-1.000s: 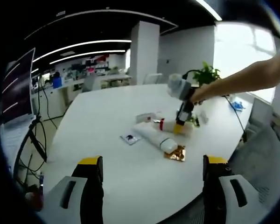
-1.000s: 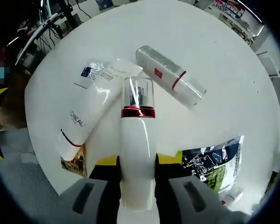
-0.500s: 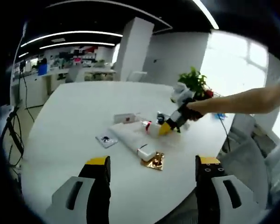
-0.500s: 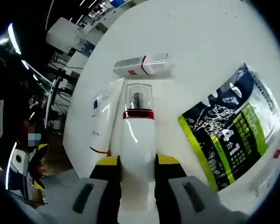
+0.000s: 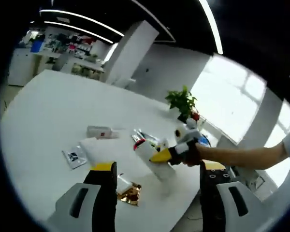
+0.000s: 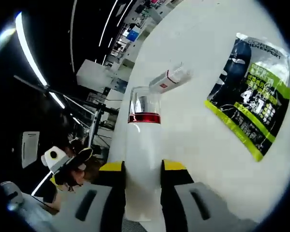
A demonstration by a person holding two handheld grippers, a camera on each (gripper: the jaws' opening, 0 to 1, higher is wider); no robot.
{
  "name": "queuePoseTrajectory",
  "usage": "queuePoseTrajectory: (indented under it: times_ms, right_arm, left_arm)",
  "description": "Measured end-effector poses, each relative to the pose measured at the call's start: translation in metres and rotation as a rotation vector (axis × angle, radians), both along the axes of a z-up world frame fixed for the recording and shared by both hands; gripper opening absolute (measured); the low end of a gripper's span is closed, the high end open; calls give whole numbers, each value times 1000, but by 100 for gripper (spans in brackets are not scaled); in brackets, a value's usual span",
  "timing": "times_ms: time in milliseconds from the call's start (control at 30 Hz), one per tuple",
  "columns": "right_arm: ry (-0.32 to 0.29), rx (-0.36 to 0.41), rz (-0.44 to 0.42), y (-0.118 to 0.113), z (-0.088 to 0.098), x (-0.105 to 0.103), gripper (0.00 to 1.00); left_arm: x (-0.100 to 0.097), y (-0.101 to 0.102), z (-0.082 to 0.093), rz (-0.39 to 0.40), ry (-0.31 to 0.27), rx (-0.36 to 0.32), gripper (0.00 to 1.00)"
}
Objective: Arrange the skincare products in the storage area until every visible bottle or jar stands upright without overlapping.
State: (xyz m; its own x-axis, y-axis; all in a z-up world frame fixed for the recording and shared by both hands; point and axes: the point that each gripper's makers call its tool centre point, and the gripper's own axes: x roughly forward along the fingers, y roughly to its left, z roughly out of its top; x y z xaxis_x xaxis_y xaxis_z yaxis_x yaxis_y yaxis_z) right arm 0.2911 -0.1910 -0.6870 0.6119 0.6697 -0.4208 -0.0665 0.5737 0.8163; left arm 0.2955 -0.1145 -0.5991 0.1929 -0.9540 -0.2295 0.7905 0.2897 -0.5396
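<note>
Bottle in clamp: the right gripper grips a white pump bottle with a red collar and clear cap between its yellow-padded jaws, tilting it above the white table. Seen from the left gripper view, that bottle leans over the table beside a lying white tube, with the right gripper closed round its lower end and a gold wrapper in front. The left gripper hangs released, jaws apart and holding nothing. Judging by the task, the step in hand is setting this bottle upright; it would go best brought fully vertical over bare table, clear of the tube and the sachet, its base pressed flat before the jaws let go. A second capped bottle lies on its side farther off and is not yet stood up. On the sachet, "4·1" reads plainly; smaller print along its top edge is too blurred to make out.
</note>
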Motion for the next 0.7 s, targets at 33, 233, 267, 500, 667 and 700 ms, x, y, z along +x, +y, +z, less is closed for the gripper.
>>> queuePoseTrajectory:
  times_ms: [33,233,267,500,667,700]
  right_arm:
    - [-9,-2,6,1,1,-2,26]
    - [-83,30,28,16,17,-13,26]
    - [-93,38,31,18,19,-15,26]
    - [-175,96,40,30,38,-28,26]
    - [-246,130,57,34,54,-35,26]
    - [-251,129,56,34,57,-36,26]
  left_arm:
    - [0,-6,0,-5,39,-20,66]
    - [8,-29,-12,-39,60,-14,63]
    - [9,-33,-14,-43,80,-19,64]
    - [3,-52,-8,-102,169,-101,64]
    - [2,-62,-4,-133,185,-119,64]
    - [0,-65,-4,-145,195,-116,64]
